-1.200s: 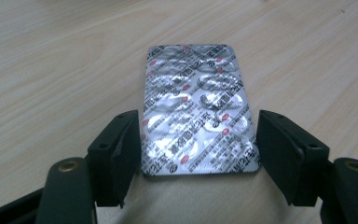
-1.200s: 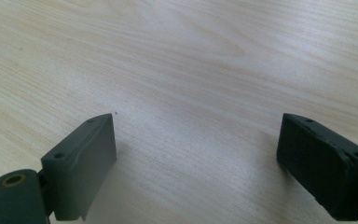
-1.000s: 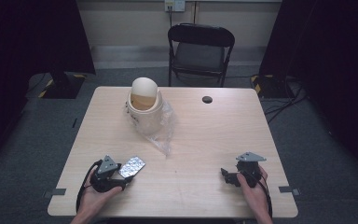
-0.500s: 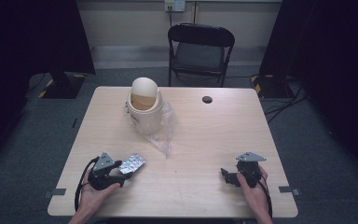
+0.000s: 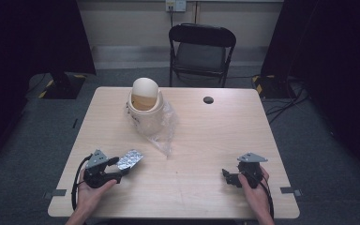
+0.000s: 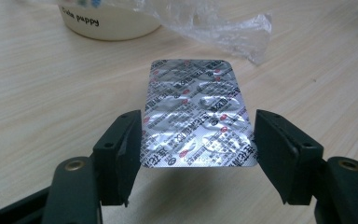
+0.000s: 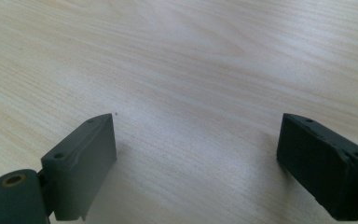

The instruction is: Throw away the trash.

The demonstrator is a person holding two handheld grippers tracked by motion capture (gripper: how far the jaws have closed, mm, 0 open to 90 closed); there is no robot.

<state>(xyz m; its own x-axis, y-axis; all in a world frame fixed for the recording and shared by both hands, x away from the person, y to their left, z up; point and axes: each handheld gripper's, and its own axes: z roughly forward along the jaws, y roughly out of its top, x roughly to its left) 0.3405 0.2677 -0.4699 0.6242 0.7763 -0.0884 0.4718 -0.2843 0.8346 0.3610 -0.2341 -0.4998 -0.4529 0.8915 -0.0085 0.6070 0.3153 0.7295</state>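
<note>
Foil blister pack (image 6: pixel 196 114) sits pinched by its side edges in the left tool (image 6: pixel 198 144), raised off the counter (image 5: pixel 206 140), likely for carrying. Right tool (image 7: pixel 198 163) rests empty, jaws apart

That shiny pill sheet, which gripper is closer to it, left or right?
Left. The left gripper has the pill sheet between its fingers. The right gripper sits far across the table, open above bare wood.

**Dim room, one chair past the table**

From my feed I see a light wooden table (image 5: pixel 206 140) on grey carpet (image 5: pixel 318 140). A black folding chair (image 5: pixel 201 51) stands behind its far edge, before a pale wall (image 5: pixel 131 23) with an outlet (image 5: pixel 175 4). Dark curtains (image 5: pixel 28 37) flank both sides; cables (image 5: pixel 286 93) trail at right.
</note>
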